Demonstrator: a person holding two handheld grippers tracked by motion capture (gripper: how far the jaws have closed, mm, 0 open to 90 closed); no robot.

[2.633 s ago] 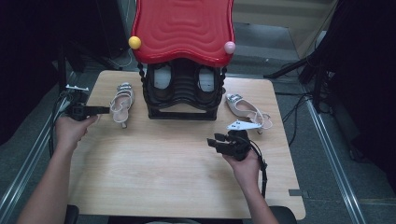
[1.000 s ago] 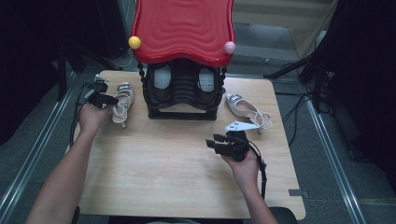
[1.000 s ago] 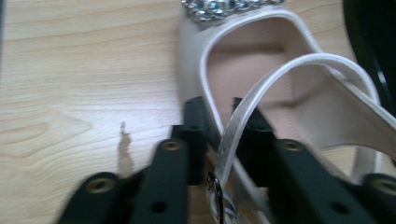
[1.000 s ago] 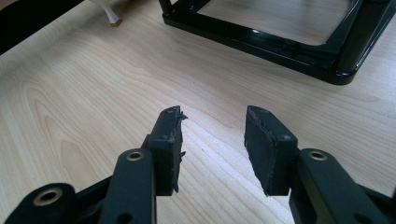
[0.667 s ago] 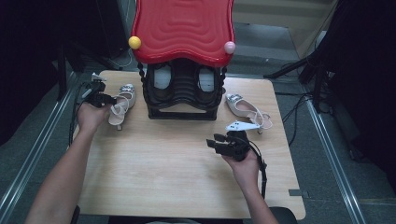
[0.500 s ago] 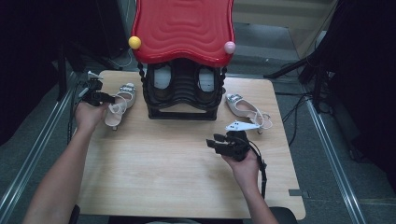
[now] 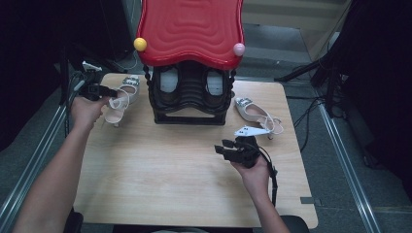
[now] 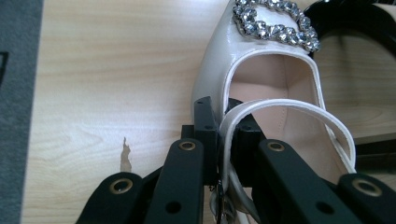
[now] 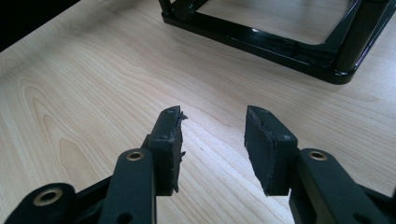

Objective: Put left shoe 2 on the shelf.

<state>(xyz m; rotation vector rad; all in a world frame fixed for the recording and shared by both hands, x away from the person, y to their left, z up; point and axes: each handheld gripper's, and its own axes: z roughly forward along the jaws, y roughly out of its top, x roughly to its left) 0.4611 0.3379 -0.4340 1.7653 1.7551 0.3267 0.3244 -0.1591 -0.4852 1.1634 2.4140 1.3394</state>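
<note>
The left gripper [image 7: 99, 91] has its jaws closed on the thin back strap [image 8: 280, 109] of a cream sandal [image 7: 119, 99]; they have just been closing, and in the left gripper view the strap loops out from between the two black pads. The sandal's long axis runs roughly from 7 o'clock to 1 o'clock in the high view, with the heel at the gripper end and the toe, which carries a rhinestone buckle [image 8: 273, 21], pointing away toward 1 o'clock and the rack. From the gripper's own camera the shoe stretches straight ahead toward 12 o'clock, the buckle at the far end.

The right gripper [image 7: 232, 151] rests low over the table at about 5 o'clock from the rack, its jaws standing apart with nothing between them, aimed toward 10 o'clock. A second cream sandal [image 7: 257, 114] lies just beyond it at 1 o'clock, well apart from the first one.

The table [image 7: 160, 165] is pale wood with a visible grain. A black shoe rack [image 7: 190, 94] under a wavy red top [image 7: 189, 26] stands at its far middle, with a yellow ball [image 7: 140, 44] and a pink ball [image 7: 238, 49] at its corners. The room around is dark, with grey floor and metal rails along both sides.
</note>
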